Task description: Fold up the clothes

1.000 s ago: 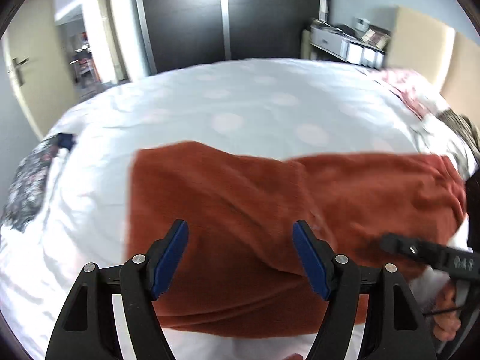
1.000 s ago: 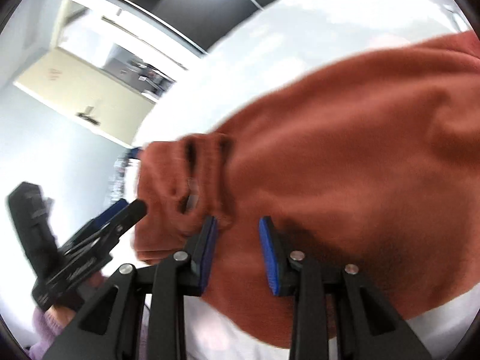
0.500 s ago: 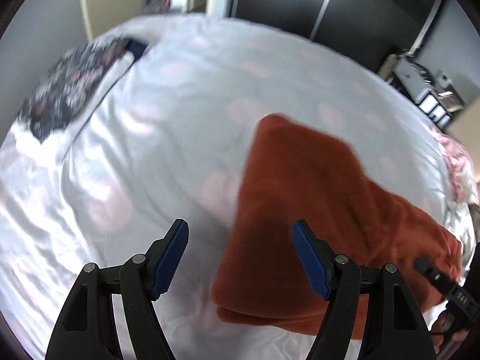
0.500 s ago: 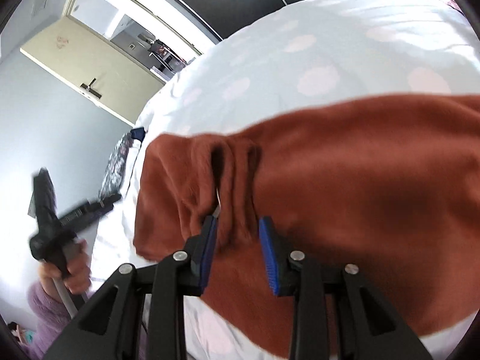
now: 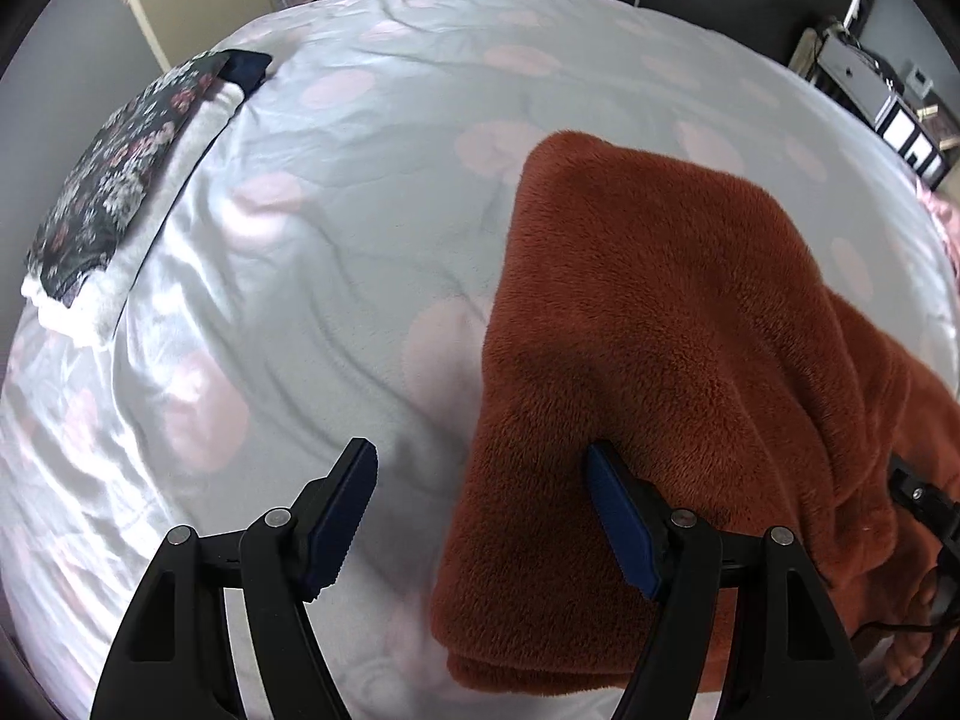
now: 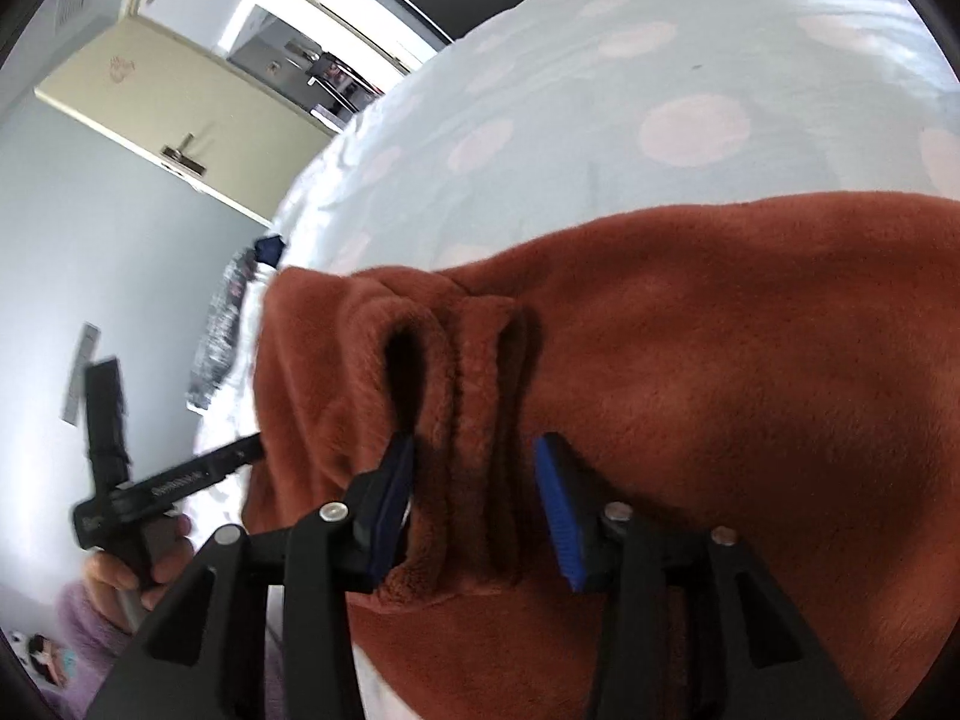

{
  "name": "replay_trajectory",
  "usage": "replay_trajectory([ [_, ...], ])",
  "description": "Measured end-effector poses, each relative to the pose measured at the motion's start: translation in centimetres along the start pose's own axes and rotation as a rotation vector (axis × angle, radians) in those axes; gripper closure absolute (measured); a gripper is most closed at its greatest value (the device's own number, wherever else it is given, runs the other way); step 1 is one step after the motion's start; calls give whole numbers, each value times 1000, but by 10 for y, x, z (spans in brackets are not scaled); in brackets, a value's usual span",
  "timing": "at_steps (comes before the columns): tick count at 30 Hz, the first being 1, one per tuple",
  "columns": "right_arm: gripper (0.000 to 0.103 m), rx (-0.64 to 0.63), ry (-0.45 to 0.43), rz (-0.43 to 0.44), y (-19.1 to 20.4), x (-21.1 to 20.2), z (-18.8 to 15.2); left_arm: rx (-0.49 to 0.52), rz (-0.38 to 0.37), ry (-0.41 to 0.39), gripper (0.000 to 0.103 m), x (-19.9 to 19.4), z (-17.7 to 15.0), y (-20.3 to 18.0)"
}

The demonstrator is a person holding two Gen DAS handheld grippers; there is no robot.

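The right gripper (image 6: 474, 486) has just been opening — bunched folds of the rust fleece garment (image 6: 690, 372) sit between its loosened jaws. The left gripper (image 5: 480, 516) is spread wide at that garment's edge, on the spotted bedcover (image 5: 336, 192).

Bed (image 5: 336, 252) with pale cover, pink dots, creased. Rust-red fleece garment (image 5: 660, 330) lies folded on it, along the near edge, bunched folds at one end. Dark floral cloth (image 5: 114, 180) rests on a white fleecy piece (image 5: 180, 150) at the left edge, well apart from the garment.
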State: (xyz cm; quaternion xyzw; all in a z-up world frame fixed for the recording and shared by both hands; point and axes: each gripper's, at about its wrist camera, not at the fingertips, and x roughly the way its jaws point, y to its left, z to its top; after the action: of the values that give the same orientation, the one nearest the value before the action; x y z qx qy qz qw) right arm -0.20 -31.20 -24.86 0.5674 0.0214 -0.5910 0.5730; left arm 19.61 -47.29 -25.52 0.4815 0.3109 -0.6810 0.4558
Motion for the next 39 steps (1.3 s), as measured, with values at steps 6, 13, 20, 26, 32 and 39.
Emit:
replay_trajectory([
  [6, 63, -78, 13, -15, 14, 4, -5, 6, 2, 15, 30, 7, 2, -1],
  [13, 82, -120, -26, -33, 23, -8, -15, 20, 15, 18, 30, 2, -2, 2],
  [20, 83, 37, -90, 166, 10, -59, -30, 56, -28, 15, 30, -22, -16, 3],
  [26, 84, 195, 21, 24, -34, -27, -40, 101, 21, 80, 28, -9, -24, -1],
  [32, 84, 243, 47, 35, -50, -15, -41, 99, 31, 107, 28, -10, -28, 7],
  [39, 73, 118, -2, -91, -21, -41, -51, 75, -49, -4, 28, -42, -31, 12],
])
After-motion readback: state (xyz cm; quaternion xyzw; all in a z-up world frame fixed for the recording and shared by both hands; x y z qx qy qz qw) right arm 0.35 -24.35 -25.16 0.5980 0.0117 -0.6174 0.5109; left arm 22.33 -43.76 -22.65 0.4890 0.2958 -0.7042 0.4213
